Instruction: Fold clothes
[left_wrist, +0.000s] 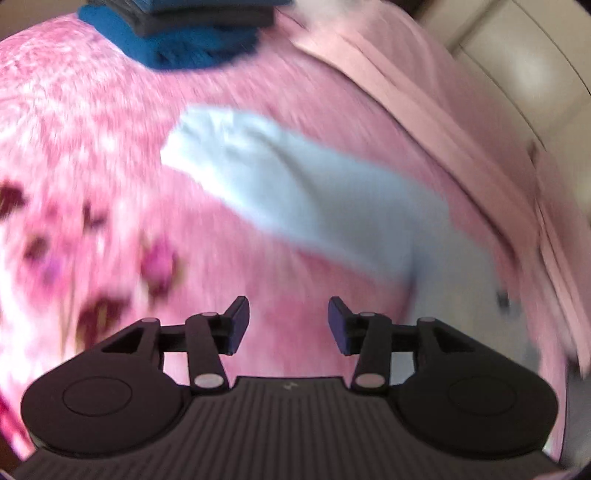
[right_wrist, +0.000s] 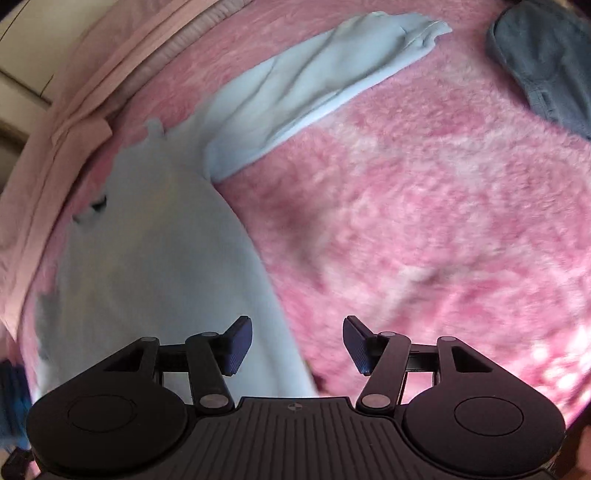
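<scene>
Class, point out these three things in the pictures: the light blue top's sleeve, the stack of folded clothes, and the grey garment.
Light blue sleeve (right_wrist: 314, 77), right wrist view, mid-sleeve.
Stack of folded clothes (left_wrist: 184, 33), left wrist view, blue bottom layer.
Grey garment (right_wrist: 546, 62), right wrist view, its centre.

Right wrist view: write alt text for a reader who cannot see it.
A pale blue long-sleeved top lies on a fluffy pink blanket, one sleeve stretched away. The right claw hangs open above its edge, gripping nothing; a grey garment lies far right.

A home bedroom: a fluffy pink blanket (right_wrist: 424, 221) covers a bed, a pink sheet (left_wrist: 424, 74) lies along its edge, folded clothes (left_wrist: 177, 33) sit stacked, and cream cupboard doors (left_wrist: 517, 55) stand behind
</scene>
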